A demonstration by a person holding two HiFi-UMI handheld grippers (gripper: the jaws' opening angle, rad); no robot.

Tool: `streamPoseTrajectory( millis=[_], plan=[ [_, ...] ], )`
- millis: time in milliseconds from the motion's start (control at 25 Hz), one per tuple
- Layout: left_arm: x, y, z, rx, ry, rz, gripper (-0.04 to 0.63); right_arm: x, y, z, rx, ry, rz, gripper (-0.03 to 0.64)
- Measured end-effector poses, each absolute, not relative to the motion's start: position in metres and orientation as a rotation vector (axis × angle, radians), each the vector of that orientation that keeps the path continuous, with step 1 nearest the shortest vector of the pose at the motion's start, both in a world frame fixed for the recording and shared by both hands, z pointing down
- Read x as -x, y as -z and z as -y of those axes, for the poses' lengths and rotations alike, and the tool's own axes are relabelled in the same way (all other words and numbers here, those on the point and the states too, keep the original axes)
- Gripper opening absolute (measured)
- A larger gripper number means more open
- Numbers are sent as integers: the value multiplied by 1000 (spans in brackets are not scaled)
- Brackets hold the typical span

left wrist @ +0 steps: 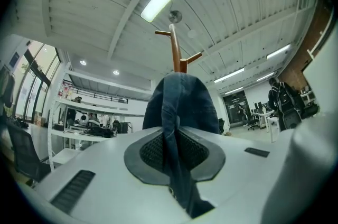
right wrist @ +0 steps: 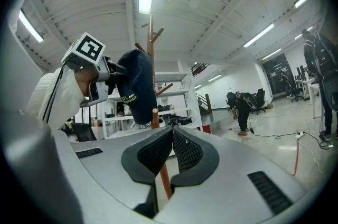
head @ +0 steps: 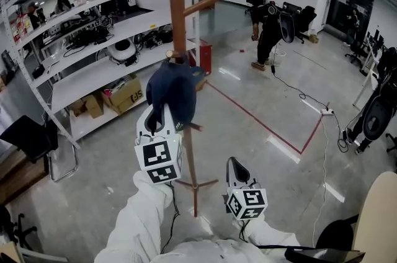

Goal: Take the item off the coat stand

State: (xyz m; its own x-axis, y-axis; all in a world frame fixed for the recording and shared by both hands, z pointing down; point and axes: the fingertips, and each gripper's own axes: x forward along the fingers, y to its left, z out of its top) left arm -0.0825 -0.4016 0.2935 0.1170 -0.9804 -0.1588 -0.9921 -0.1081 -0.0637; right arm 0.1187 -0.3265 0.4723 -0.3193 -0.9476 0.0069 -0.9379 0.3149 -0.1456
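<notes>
The dark navy fabric cap (head: pixel 173 89) hangs on the tall reddish-brown wooden coat stand (head: pixel 177 7), left of centre in the head view. It drapes over the pole, and the cap itself hides the peg that carries it.

The left gripper (head: pixel 160 122) is clenched on the cap from below. In its own view a narrow fold of the blue cloth (left wrist: pixel 177 112) runs down between the ribbed pads (left wrist: pixel 150 151), which press on it from both sides. The right gripper (head: pixel 237 167) sits low, right of centre, with its jaws together on nothing. The stand's pole only passes behind them in the right gripper view.

The bite takes a thin fold rather than the brim, so I judge that a sharp tug could let the cloth slide out and leave the cap on the stand. A pull straight down or toward the person could catch the crown on its peg, so it probably needs lifting first. The thin crossed feet (head: pixel 195 184) look light. With nothing steadying the pole, a snagged cap could drag the stand over.
</notes>
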Motion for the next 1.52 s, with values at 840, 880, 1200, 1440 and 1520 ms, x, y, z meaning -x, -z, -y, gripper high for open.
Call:
streamPoseTrajectory(
  millis=[840, 880, 1200, 1440, 1520],
  plan=[
    [87, -264, 375, 2178, -273, -1940, 21, -112, -478, 322, 1751, 247, -2489, 11],
    [87, -264, 373, 2176, -277, -1938, 21, -112, -479, 321, 1749, 248, -2489, 11],
    [88, -251, 360, 2160, -327, -1922, 21, -109, -480, 316, 1732, 255, -2496, 11],
    [93, -240, 352, 2144, -357, -1906, 21, -104, -479, 316, 1724, 256, -2500, 11],
    [95, -238, 350, 2140, -365, -1908, 21, -103, -478, 316, 1721, 258, -2504, 11]
  ],
)
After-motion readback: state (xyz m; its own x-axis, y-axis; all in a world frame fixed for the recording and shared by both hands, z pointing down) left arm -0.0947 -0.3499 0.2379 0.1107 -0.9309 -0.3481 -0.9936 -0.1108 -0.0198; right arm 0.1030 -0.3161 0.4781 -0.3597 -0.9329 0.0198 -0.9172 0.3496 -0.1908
